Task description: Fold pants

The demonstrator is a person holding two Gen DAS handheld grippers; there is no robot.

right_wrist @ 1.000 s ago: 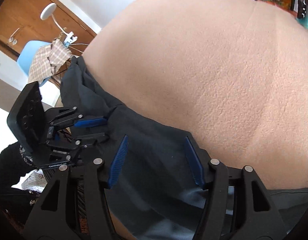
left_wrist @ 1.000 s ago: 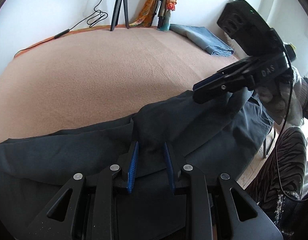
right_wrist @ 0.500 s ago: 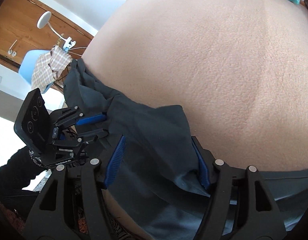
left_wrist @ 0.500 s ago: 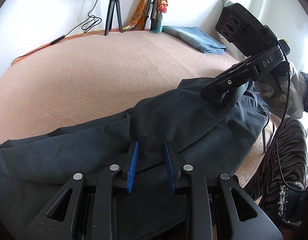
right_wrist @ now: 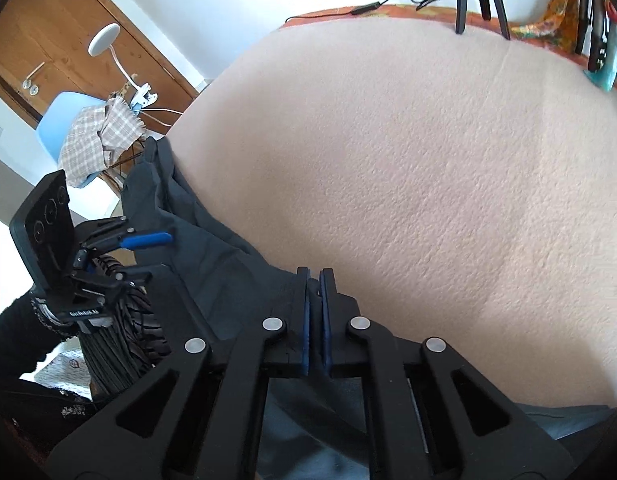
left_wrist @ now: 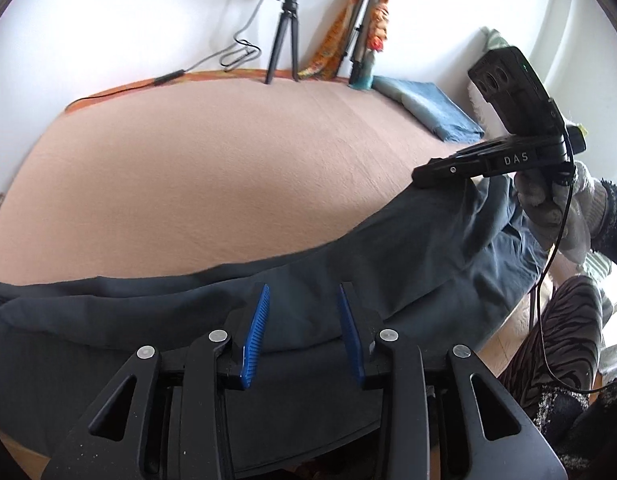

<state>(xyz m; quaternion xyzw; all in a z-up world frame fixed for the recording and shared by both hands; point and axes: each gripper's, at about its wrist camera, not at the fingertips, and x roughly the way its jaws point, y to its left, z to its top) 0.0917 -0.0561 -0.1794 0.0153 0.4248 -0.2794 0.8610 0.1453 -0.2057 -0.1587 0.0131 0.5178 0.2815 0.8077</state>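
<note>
The soft dark grey cloth pants (left_wrist: 348, 256) lie stretched in a long wrinkly strip along the near edge of the worktop (left_wrist: 212, 176), which has a fuzzy peach blanket on it. The black left gripper (left_wrist: 304, 320) has ridged blue pads, and its jaws are spread apart over the cloth with nothing pinched. The right gripper (right_wrist: 316, 308) has its jaws squeezed tight on a fold of the pants at the far edge of the strip.
</note>
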